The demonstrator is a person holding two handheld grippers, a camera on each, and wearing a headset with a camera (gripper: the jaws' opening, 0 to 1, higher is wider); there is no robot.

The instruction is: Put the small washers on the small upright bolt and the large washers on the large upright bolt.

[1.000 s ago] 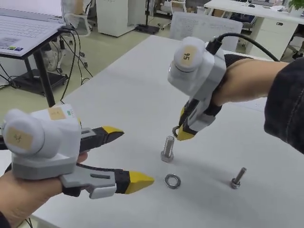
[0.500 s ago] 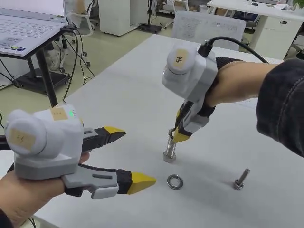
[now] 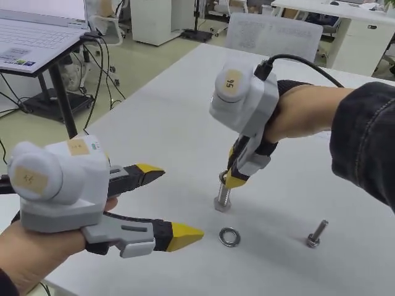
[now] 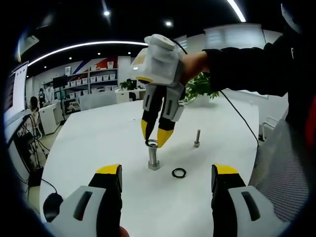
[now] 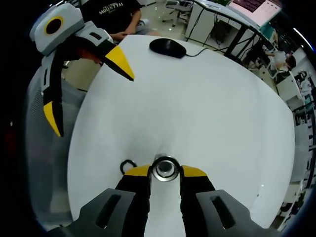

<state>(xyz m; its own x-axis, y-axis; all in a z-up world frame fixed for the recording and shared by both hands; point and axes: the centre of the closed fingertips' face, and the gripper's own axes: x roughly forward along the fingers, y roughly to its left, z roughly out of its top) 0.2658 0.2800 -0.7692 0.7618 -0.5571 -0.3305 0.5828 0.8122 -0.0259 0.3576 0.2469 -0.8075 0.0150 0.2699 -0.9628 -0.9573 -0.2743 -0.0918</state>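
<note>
- The right claw (image 3: 229,180) is clenched on a washer (image 4: 151,143), pinched by its rim at the top of the large bolt (image 3: 223,196), which stands head-down on the desk (image 3: 173,117).
- The bolt's long axis is vertical and lies straight below the downward-pointing claw. In the right gripper view the washer's hole sits centred over the bolt tip, so the next move is probably a straight drop.
- The left claw (image 3: 176,200) hangs released, well apart to the left.
- A second washer (image 3: 229,236) lies flat just beside the large bolt. The small bolt (image 3: 315,234) stands farther right, nearer the right claw.
</note>
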